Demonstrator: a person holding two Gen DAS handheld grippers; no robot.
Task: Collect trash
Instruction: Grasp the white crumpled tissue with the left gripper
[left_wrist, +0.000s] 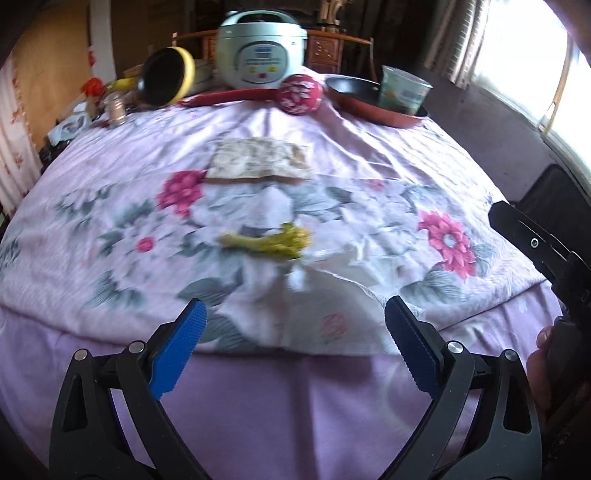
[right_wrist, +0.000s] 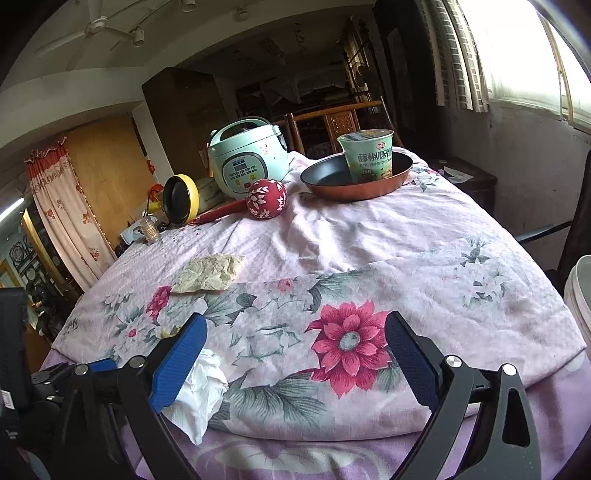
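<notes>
Trash collection not started: both tools wide open, empty

Left tool (left_wrist: 295, 325); right tool (right_wrist: 295, 339); tissue (right_wrist: 201, 391) at 7 o'clock, crumpled paper (right_wrist: 208, 274), vegetable scrap (left_wrist: 269, 240) on bench (right_wrist: 424, 236)

Left gripper (left_wrist: 293, 334): jaws spread wide, nothing between the blue pads (left_wrist: 179, 350), level and pointing forward. Right gripper (right_wrist: 295, 350): jaws equally wide, empty. It sits just to the right of the left one, black body showing at the left view's right edge.
</notes>
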